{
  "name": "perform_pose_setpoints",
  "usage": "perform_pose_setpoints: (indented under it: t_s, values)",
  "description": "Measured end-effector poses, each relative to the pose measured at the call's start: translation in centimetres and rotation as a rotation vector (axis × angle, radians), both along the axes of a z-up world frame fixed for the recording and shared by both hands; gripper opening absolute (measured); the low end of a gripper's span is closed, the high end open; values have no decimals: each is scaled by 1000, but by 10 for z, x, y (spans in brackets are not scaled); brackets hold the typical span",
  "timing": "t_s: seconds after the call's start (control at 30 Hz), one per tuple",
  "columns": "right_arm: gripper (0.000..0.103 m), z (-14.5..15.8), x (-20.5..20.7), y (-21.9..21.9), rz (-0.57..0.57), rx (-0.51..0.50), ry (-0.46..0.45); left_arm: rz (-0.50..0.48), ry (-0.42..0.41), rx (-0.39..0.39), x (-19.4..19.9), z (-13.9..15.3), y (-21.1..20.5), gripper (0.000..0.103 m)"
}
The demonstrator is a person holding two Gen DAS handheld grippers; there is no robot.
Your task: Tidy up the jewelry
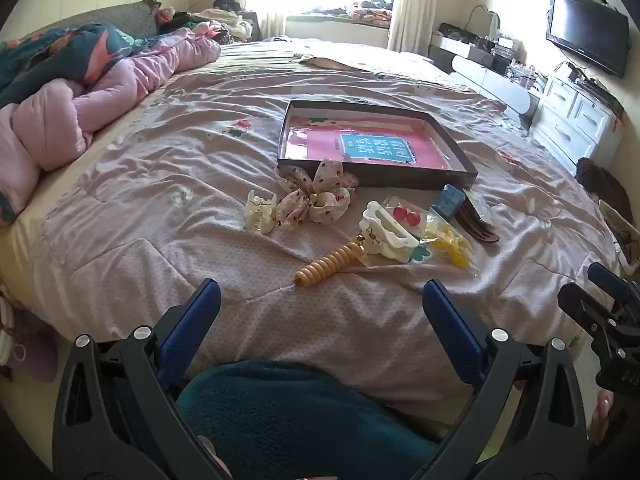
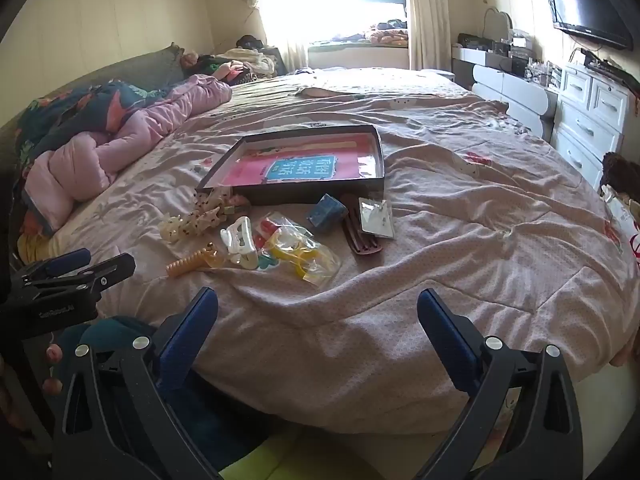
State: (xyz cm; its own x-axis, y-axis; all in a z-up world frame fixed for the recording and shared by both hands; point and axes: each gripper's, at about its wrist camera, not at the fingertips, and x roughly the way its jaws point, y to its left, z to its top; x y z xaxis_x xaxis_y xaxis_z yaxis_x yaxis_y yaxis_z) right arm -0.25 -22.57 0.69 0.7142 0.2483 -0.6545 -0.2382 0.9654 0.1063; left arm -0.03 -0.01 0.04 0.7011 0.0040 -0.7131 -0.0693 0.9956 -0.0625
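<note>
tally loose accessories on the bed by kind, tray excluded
Claw clips: 2, a translucent claw clip and a white claw clip
Scrunchie: 1, spotted scrunchie
Spiral hair tie: 1, orange spiral hair tie
Blue box: 1, blue box
Comb: 1, brown comb
Plastic packets: 2, bag of colourful clips and flat clear packet
Total: 8

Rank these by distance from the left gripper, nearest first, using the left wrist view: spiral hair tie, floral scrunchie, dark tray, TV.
1. spiral hair tie: just ahead of the open left gripper.
2. floral scrunchie: farther up, at the tray's near edge.
3. dark tray: mid-bed.
4. TV: far right wall.
</note>
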Motion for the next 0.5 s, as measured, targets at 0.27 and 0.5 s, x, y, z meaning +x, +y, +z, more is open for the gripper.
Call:
perform_pose_setpoints:
  t_s: [0.27, 0.5]
  values:
    - [97, 3, -4, 2, 13, 5, -21, 3, -6, -3, 0, 4, -2, 93]
    - [97, 3, -4, 5, 18, 2, -16, 2, -16, -8, 0, 7, 0, 93]
